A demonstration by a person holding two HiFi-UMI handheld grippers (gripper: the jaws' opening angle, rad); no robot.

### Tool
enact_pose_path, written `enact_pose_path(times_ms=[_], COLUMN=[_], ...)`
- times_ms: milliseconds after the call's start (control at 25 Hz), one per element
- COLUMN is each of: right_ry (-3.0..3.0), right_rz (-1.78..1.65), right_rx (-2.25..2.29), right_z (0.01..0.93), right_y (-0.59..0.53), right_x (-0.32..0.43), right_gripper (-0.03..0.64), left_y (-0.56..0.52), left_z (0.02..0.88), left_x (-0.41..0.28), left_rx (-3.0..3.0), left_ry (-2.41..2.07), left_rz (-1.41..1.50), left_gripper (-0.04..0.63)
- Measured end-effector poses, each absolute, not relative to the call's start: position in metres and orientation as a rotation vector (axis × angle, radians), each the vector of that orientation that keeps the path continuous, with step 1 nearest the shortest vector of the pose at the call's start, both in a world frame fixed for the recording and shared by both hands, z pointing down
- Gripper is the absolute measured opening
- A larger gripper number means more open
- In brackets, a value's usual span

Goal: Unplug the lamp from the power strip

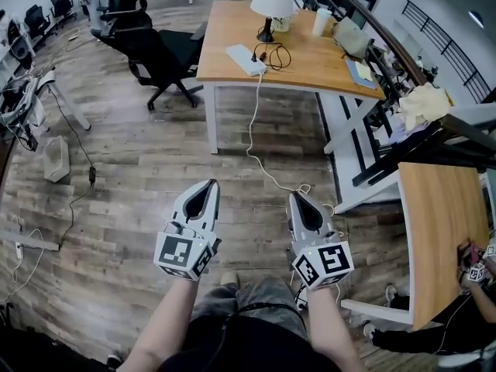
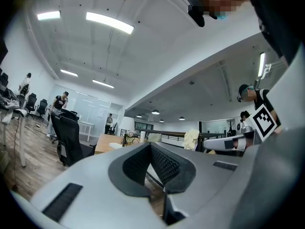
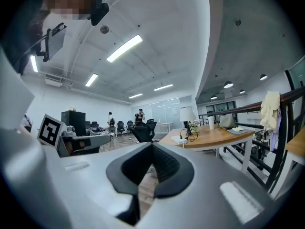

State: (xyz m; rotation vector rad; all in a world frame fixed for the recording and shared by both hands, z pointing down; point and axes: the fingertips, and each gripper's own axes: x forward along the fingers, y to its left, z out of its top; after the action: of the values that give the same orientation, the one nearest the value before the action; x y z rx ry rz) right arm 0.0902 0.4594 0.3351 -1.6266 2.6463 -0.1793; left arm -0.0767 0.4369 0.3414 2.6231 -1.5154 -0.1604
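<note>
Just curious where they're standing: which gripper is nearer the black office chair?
Left. The left gripper is well short of the chair, which lies ahead to its left; the right gripper sits farther right.

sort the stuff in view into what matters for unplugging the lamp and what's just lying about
For the job:
lamp
power strip
black cord looped beside the strip
left gripper and right gripper, both shut, empty, well short of the desk

Just lying about:
white cup
bag
notebook
office chair
</note>
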Motion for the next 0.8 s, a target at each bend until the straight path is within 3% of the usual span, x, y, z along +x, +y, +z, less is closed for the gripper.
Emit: enact_pose_path(times_ms=[800], right_ry=[2.68], right_rz=[-0.239], right_rx=[-1.578], right_z=[0.353], right_y=[0.363], right_x=[0.081], right_gripper=[0.008], left_y=[0.343], left_z=[0.352], left_x=[-0.086], left_rx=[2.57], left_ry=[-1.534], left_rz=[-0.169], left_gripper=[-0.003])
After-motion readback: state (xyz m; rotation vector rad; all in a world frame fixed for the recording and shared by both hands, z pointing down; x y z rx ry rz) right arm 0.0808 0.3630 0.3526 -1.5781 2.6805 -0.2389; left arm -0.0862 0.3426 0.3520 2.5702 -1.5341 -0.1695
